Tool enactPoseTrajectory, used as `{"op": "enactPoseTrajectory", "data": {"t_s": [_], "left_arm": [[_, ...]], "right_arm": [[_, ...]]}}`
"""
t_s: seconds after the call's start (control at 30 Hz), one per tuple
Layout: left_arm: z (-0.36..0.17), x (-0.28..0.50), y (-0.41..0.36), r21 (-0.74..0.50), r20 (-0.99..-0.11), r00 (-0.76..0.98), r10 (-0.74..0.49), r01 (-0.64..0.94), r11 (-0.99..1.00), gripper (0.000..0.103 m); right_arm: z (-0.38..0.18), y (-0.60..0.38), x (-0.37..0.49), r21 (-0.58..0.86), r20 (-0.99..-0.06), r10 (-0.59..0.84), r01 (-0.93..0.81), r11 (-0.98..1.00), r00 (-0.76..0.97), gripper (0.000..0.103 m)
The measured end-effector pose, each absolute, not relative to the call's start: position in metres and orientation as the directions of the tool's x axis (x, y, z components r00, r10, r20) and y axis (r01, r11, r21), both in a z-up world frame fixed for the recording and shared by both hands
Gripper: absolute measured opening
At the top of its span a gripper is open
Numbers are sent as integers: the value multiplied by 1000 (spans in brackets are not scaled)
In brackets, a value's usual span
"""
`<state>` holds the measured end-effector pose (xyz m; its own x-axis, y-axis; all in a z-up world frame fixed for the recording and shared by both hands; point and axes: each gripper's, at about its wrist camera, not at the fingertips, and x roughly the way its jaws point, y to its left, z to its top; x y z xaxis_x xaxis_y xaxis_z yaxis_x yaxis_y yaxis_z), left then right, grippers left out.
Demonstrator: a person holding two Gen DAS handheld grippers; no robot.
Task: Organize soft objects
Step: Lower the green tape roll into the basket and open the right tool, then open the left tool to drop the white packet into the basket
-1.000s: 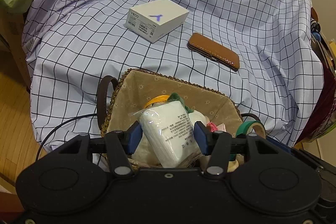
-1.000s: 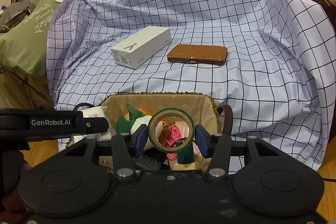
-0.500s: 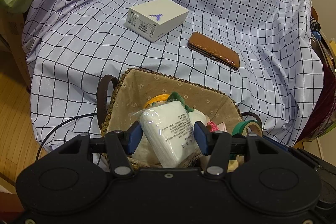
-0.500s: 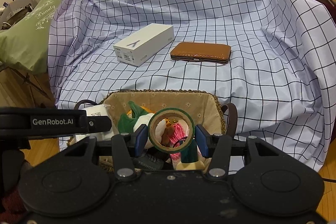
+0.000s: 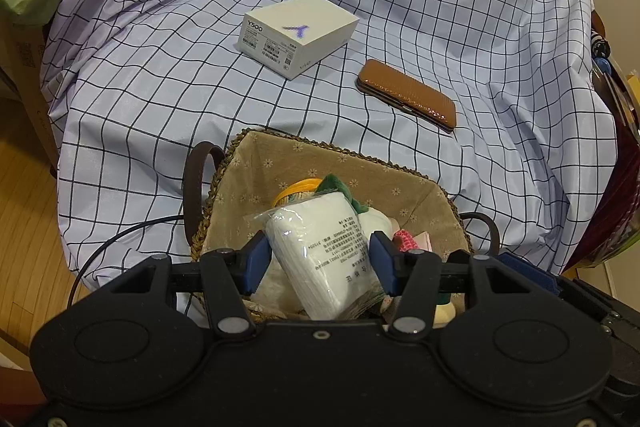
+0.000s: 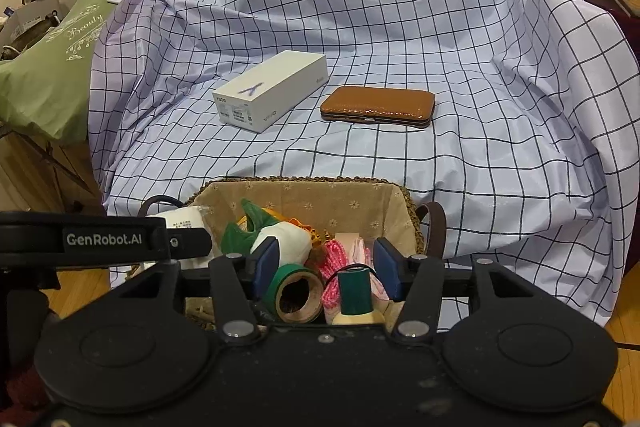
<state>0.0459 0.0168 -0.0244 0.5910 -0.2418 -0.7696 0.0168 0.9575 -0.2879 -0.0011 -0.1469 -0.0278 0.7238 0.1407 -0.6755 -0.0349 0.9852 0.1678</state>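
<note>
The left gripper (image 5: 318, 261) grips a white packet (image 5: 326, 251) in clear wrap, with both blue pads pressed against the packet's sides. The packet is tilted, its top leaning toward 11 o'clock, and it is held over the basket (image 5: 256, 163). In the right wrist view the packet (image 6: 182, 219) shows at 9 o'clock, behind the left gripper's black body (image 6: 104, 239).

The right gripper (image 6: 326, 267) is open. Its pads stand apart and touch nothing. It hangs over the basket (image 6: 404, 195). Below it, between the pads, lie a tape roll (image 6: 298, 293) with a green rim, a green-capped bottle (image 6: 354, 295) and pink cord (image 6: 334, 261). The tape roll lies in the basket, free of the pads, at 7 o'clock from the gripper's centre.

The basket also holds a green and white soft toy (image 6: 272, 233), at 10 o'clock from the right gripper. A yellow lid (image 5: 298, 187) shows at 12 o'clock from the packet in the left wrist view.

The basket rests on a checked cloth (image 6: 440, 67). Beyond the basket, at 12 o'clock, a white box (image 6: 272, 91) and a brown case (image 6: 378, 105) lie on the cloth, near each other but apart. A green cushion (image 6: 44, 79) is at 9 o'clock.
</note>
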Motion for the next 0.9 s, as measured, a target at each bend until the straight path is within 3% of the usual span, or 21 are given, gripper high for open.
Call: {"op": "enactPoseTrajectory", "data": {"t_s": [0.5,0.57,0.67,0.9], "left_arm": [[-14,81,12,-193,-746,643,-175,42,980,53],[-15,86,12,-176,-749,643,-157,36,984,54],[-16,90,13,-161,-749,648,-137,22,987,65],[-16,78,10,-143,-747,652,-131,35,989,67]], "right_arm": [[-27,-150,-2,164,-677,123,-15,986,725,52],[-27,-150,-2,164,-678,123,-15,986,725,52],[-27,-151,-2,164,-677,122,-13,986,726,52],[-26,-150,-3,154,-676,109,-5,988,729,54]]}}
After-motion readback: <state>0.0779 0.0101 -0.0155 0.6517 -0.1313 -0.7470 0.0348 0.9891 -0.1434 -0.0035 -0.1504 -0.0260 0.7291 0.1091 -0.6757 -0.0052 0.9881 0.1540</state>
